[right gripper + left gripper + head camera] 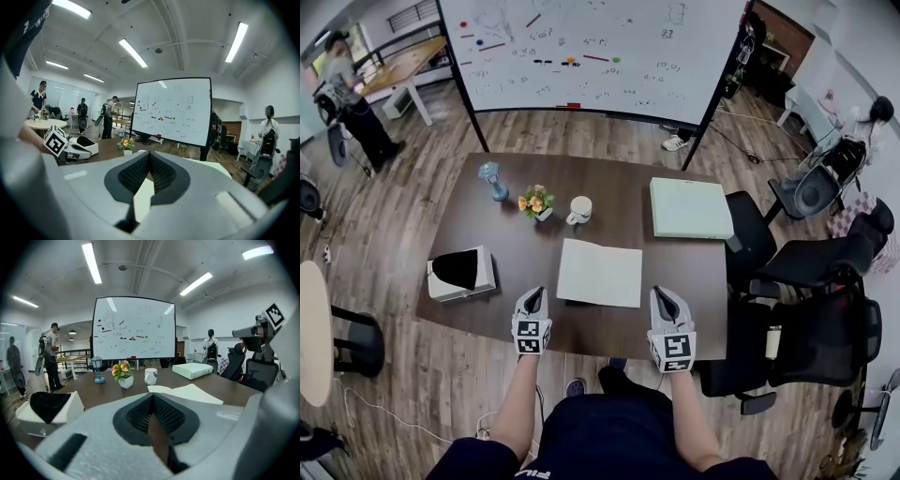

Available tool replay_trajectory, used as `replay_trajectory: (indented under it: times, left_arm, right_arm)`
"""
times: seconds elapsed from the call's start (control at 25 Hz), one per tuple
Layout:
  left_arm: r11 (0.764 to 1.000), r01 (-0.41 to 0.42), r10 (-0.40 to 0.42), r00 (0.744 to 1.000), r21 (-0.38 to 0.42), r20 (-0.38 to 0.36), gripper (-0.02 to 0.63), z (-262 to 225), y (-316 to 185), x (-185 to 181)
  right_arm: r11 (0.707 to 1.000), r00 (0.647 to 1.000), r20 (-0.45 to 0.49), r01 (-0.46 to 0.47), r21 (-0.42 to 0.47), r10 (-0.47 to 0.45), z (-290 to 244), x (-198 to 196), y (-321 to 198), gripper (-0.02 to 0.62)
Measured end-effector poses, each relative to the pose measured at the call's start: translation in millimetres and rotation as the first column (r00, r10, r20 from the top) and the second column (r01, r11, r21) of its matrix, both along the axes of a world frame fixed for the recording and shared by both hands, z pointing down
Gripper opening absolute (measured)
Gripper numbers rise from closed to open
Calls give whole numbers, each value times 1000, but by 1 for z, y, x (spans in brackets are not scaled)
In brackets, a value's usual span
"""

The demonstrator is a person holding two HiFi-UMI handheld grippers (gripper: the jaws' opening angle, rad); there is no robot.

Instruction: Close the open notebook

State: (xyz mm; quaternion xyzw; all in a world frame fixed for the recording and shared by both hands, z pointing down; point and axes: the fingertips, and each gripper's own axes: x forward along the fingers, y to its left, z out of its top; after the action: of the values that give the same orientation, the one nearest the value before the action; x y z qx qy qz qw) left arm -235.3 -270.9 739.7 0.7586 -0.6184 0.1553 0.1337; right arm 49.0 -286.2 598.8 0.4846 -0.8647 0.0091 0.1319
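- The open notebook is laid flat on the desk.
- The left tool is held beside it, jaws together, empty.
- The right tool is held likewise.

Right gripper fills the lower frame, grey shells wide, and its black ribbed fingers meet at the tips with nothing between them. Below the tips a wedge stays open, and a pale patch shows through it; what it belongs to is hard to tell. Off to the left, the left gripper with its marker cube sits over the dark surface. Behind it is a white box with a black inside, then a small flower pot. Straight ahead stands the whiteboard. People stand far left, and one more is at the right edge.
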Motion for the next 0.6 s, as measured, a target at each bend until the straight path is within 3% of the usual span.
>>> replay_trajectory:
  times: [0.36, 0.6]
  left_arm:
    - [996, -34, 33, 999, -81, -17, -14, 43, -8, 6]
    - [983, -39, 32, 999, -180, -40, -14, 69, -11, 8]
  right_arm:
    - [1000, 1000, -4, -10, -4, 10, 10, 2, -9, 6]
    - [1000, 1000, 4, -4, 0, 4, 11, 0, -18, 6]
